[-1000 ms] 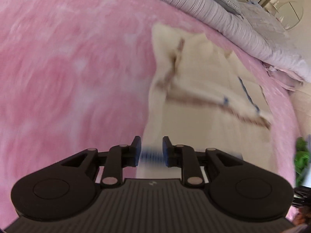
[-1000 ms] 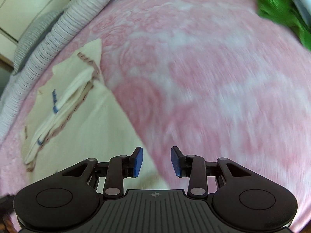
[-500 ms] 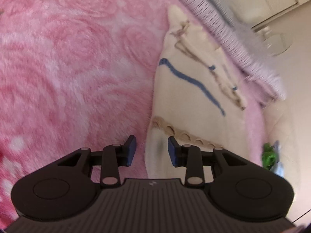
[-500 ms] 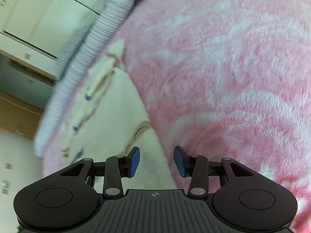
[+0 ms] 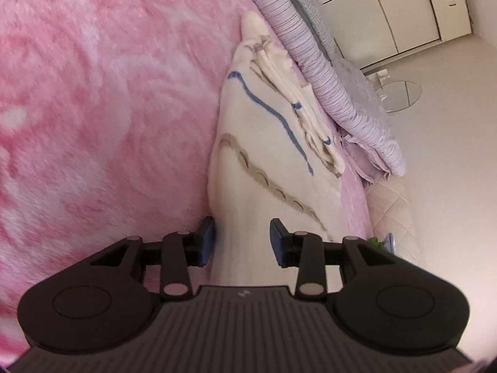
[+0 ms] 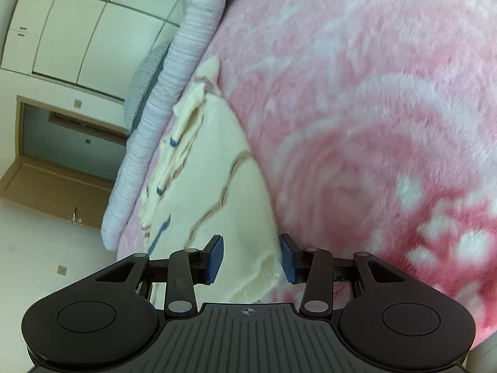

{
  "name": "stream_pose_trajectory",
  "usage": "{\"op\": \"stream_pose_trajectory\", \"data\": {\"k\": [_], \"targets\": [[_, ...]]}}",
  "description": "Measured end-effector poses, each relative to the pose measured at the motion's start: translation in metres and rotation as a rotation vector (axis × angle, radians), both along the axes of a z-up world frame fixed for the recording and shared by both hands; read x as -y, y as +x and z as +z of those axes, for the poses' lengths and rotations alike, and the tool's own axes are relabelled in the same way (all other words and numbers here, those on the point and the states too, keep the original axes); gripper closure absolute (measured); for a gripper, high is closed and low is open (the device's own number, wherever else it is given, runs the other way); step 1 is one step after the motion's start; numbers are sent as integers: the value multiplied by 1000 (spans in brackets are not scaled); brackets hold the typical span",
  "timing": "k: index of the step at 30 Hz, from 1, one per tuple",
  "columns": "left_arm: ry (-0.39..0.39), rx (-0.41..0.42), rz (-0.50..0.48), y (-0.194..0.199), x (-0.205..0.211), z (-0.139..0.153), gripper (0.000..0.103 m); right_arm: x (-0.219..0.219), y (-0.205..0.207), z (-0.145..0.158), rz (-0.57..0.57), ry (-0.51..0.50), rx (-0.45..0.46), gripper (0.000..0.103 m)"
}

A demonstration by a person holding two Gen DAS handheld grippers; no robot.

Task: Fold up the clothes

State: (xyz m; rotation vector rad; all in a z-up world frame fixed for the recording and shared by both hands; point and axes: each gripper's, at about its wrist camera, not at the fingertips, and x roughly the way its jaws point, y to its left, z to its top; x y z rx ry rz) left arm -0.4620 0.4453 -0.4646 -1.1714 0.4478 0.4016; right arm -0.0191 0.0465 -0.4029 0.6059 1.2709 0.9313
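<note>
- Left gripper (image 5: 242, 239), nearest in the left wrist view, stands spread wide with its blue pads apart; cream fabric runs up between the fingers, and neither pad is seen pinching it; the left pad (image 5: 206, 242) sits at the fabric's left edge.
- Right gripper (image 6: 251, 258), nearest in the right wrist view, is likewise spread; a frayed cream edge lies between its blue pads, the right pad (image 6: 287, 259) close against that edge, whether touching cannot be told.
- The cream garment (image 5: 267, 161) lies flat on a fluffy pink blanket (image 5: 93, 108), stretching away from both tools; a beige scalloped line (image 5: 264, 180) crosses it near the left gripper, and a blue line (image 5: 273, 115) runs farther up.
- In the right wrist view the same garment (image 6: 211, 186) shows a thin brown line and short blue marks toward its left side; its right border meets the pink blanket (image 6: 388, 124).
- At the garment's far end, bunched cream layers (image 5: 279, 71) gather beside a lilac ribbed quilt roll (image 5: 313, 62); a grey pillow (image 5: 306, 3) rests behind the roll.
- Farthest back stand white cupboard doors (image 6: 77, 25) and a pale floor.
</note>
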Motion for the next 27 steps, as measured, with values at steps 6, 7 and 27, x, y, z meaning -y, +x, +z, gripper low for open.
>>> {"op": "stream_pose_trajectory", "data": {"k": [6,7,27], "targets": [[-24,16,-7,8,5,-2,96,-20,8,-9,-8,8,-38,93],[-3,5,-5,7,5,2,96,-24,9,-9,-16,-18,-40,94],[283,-194,-28,-69,76,35,95,39,-72,28,13,-177,238,83]]}}
